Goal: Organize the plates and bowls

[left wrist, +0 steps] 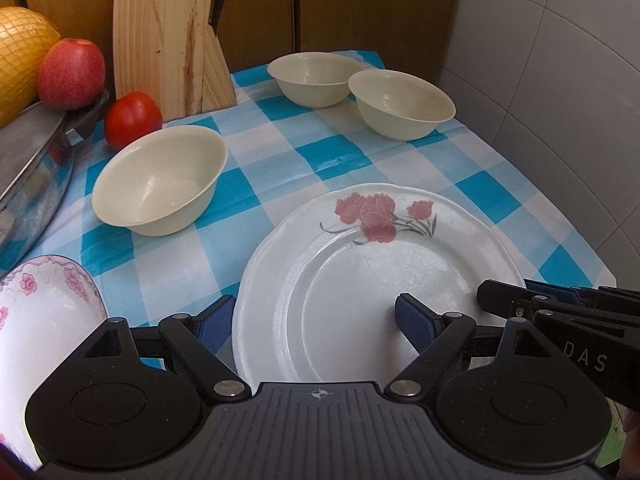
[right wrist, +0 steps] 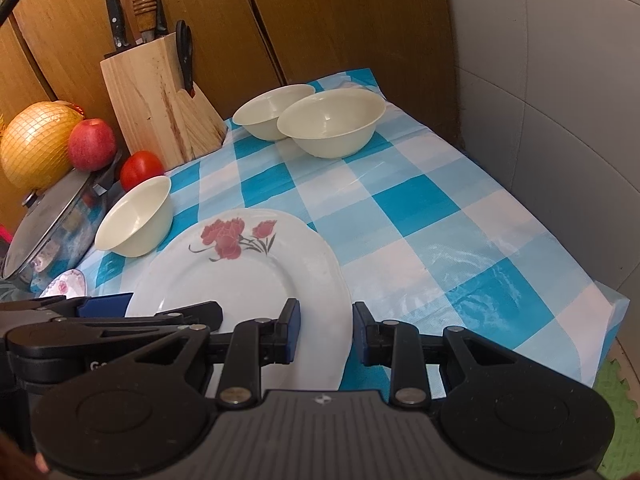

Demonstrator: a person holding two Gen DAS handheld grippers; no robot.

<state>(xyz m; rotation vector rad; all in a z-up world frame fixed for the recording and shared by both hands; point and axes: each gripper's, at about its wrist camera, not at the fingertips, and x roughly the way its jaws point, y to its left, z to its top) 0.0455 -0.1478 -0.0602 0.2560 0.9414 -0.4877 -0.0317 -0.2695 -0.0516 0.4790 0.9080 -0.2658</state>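
Checked blue-and-white tablecloth [right wrist: 420, 200] covering a surface set against wood panels and a tiled wall. Item 1: white plate with red flower print [left wrist: 360, 280], lying flat near the front edge of the surface. Left gripper [left wrist: 320, 324]: fingers spread wide, 1 blue pad [left wrist: 216, 326] just off the plate's left rim, the other over the plate's well; nothing grasped. Right gripper [right wrist: 326, 330]: fingers parted, straddling the plate's right rim, 1 pad above the plate and 1 outside it; whether either pad touches the rim cannot be told. Item 2: cream bowl [left wrist: 160, 180], upright, near the left edge, behind and left of the plate. Items 3 and 4: 2 cream bowls, the far bowl [left wrist: 314, 78] and the right bowl [left wrist: 402, 104], side by side at the back edge toward the back right corner, well apart from the plate. Item 5: pink-patterned dish [left wrist: 44, 312] at the front left corner. Other stock: wooden knife block [right wrist: 160, 108] at the back left corner; tomato [left wrist: 133, 119] just in front of it; lidded steel pot [right wrist: 48, 228] along the left edge, with an apple [left wrist: 72, 74] and a netted yellow fruit [right wrist: 38, 142] behind it.
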